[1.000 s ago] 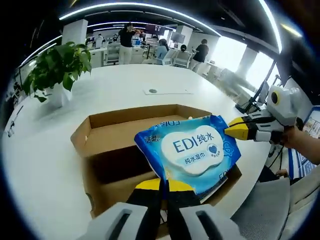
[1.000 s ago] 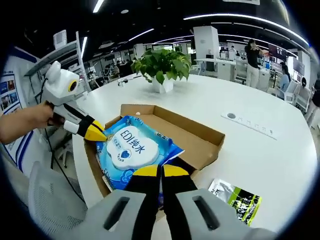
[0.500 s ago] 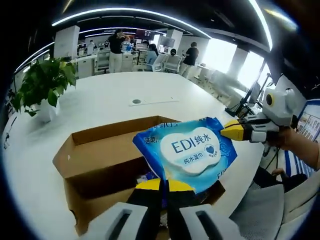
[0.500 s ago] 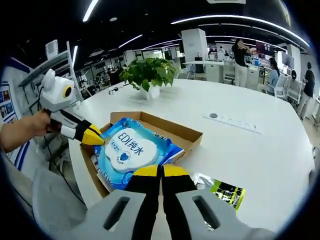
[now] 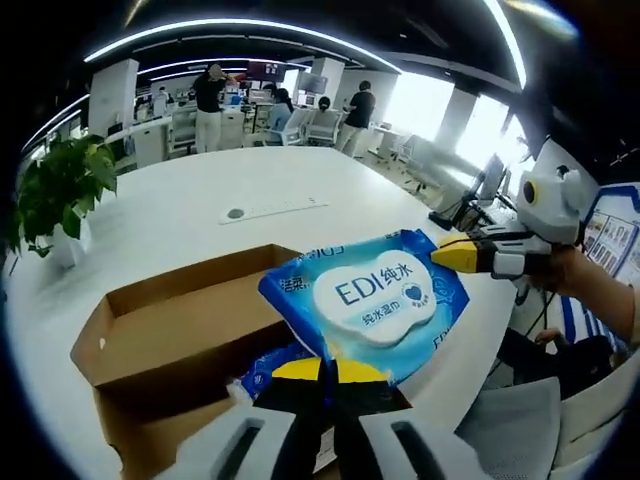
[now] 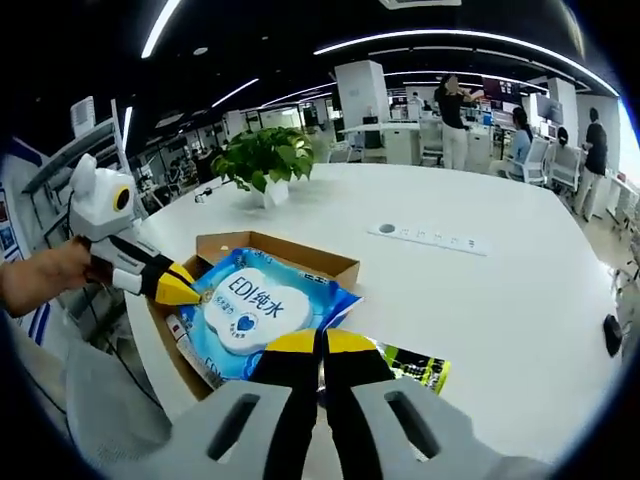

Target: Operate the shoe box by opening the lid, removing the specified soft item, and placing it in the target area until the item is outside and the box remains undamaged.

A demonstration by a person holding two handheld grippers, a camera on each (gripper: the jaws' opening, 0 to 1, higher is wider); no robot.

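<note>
A blue pack of wet wipes (image 5: 375, 292) with a white label hangs in the air above the open brown shoe box (image 5: 150, 315). My left gripper (image 5: 322, 366) is shut on the pack's near edge. My right gripper (image 5: 447, 254) comes in from the right, pinching the pack's far corner. In the right gripper view the same pack (image 6: 255, 305) hovers over the box (image 6: 300, 256), with my right gripper (image 6: 320, 346) shut on its edge and my left gripper (image 6: 188, 291) gripping the opposite side. Another blue pack (image 5: 262, 366) lies inside the box.
The box sits on a large white table (image 6: 480, 300) near its edge. A green-and-black packet (image 6: 416, 368) lies on the table beside the box. A potted plant (image 6: 262, 156) and a power strip (image 6: 425, 237) sit farther off. A grey chair (image 5: 530, 420) stands below the table edge.
Both grippers have carried the wipes pack upward and away from the box. The box now looks smaller and lower in both views. The grip on the pack is unchanged.
</note>
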